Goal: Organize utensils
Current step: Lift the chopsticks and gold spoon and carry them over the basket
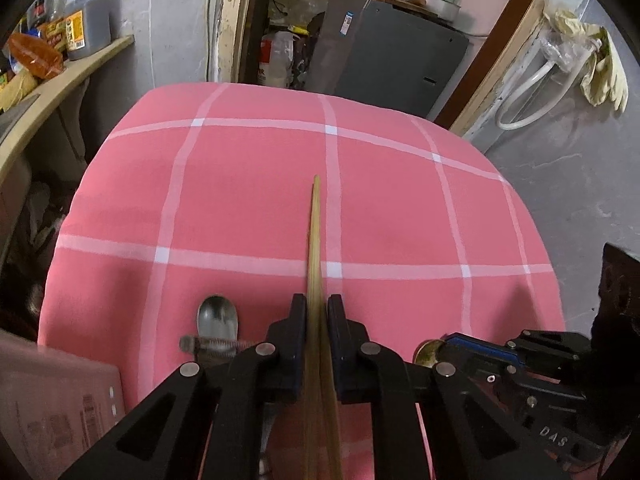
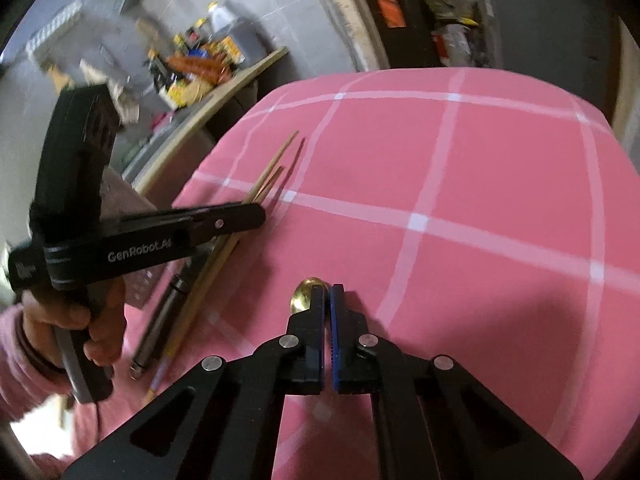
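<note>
Tablecloth (image 1: 248,184), pink-checked, underlies left claw (image 1: 318,312) clamping chopsticks (image 1: 316,232), right claw (image 2: 329,300) closed.

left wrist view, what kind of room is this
Probably a home kitchen or pantry corner: a shelf of sauce jugs and food packets, a grey fridge, and a table under a pink checked cloth.

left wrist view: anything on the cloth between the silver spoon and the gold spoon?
Yes: the left gripper, shut on the wooden chopsticks, sits between the silver spoon and the gold spoon. Left wrist view shows it.
</note>
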Available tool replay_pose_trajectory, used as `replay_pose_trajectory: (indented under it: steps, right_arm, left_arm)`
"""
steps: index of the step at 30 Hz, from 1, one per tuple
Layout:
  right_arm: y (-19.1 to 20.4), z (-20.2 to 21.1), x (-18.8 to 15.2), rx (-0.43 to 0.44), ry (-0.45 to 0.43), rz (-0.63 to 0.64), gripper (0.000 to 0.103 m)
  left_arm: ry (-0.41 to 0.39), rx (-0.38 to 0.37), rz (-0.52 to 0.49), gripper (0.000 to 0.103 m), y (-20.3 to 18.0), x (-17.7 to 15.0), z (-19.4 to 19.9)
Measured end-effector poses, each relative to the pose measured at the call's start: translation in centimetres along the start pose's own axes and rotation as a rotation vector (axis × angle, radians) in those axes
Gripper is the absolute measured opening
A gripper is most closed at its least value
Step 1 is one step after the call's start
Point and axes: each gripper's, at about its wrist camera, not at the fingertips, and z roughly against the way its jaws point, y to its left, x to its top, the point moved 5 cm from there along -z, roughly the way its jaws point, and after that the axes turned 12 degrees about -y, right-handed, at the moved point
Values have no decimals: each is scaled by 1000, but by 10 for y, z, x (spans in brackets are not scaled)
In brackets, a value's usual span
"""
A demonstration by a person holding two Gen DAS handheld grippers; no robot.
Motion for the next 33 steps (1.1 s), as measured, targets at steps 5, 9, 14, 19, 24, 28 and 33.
replay_pose_trajectory:
  steps: [5,9,14,19,24,28,33]
  right_arm:
    - [-1,37,-1,-34,-112,-49,2]
    - [5,69,4,-82,-200,-44,2]
    - [20,106,15,-136,-296,-10,2]
    - [33,129,26,-165,-340,-1,2]
    - [54,151,37,-177,-395,22,2]
    - [81,165,59,-182,-457,57,2]
    - [123,177,93,-164,-537,104,2]
  left_arm:
    - [-54,-55,-8,10,-10,2,22]
    - [-101,-97,-17,10,-19,5,42]
    - [-158,-153,-23,7,-27,13,73]
    - [-166,-208,-30,7,-32,14,94]
    - [-203,-240,-31,7,-30,19,123]
    - [-282,-257,-19,7,-24,39,161]
    - [-388,-259,14,7,-4,67,208]
